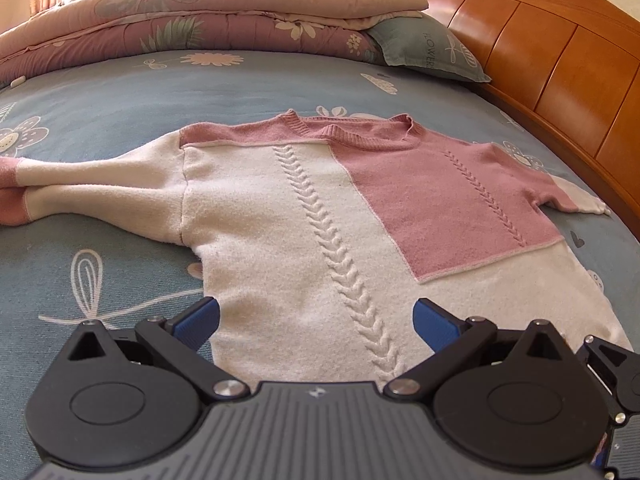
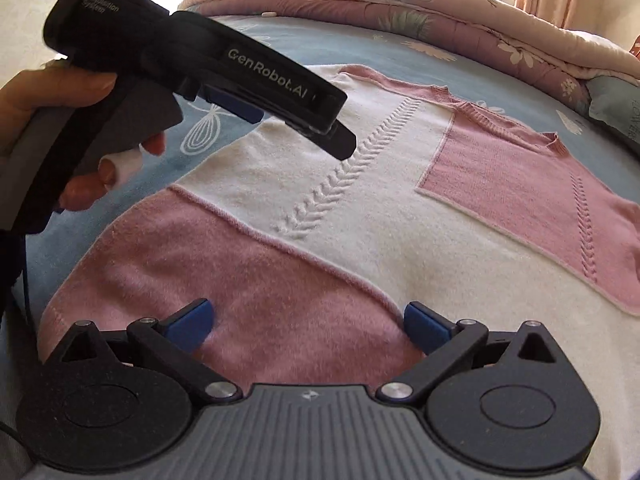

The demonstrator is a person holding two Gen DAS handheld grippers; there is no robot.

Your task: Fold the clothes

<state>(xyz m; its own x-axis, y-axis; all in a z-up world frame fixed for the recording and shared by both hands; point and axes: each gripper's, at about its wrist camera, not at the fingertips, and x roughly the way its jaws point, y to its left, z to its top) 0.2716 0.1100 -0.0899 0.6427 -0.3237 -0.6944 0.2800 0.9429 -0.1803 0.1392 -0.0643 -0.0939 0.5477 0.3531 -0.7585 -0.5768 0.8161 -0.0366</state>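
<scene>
My left hand-held gripper [image 1: 316, 322] and right hand-held gripper [image 2: 306, 322] both hover released over the hem of the cream-and-pink cable-knit sweater [image 1: 288, 216], which lies flat on the blue floral bed [image 1: 100, 92]. I risk pinching bedsheet too. Beyond lie the free sleeves, then the wooden headboard [image 1: 560, 52].

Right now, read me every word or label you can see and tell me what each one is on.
"DAS" and "Data Acquisition System": rear body of the left gripper.
"GenRobot.AI": side of that same gripper.
"FLOWERS": grey-green pillow, by the wooden headboard.
Nothing readable on the sweater.
</scene>
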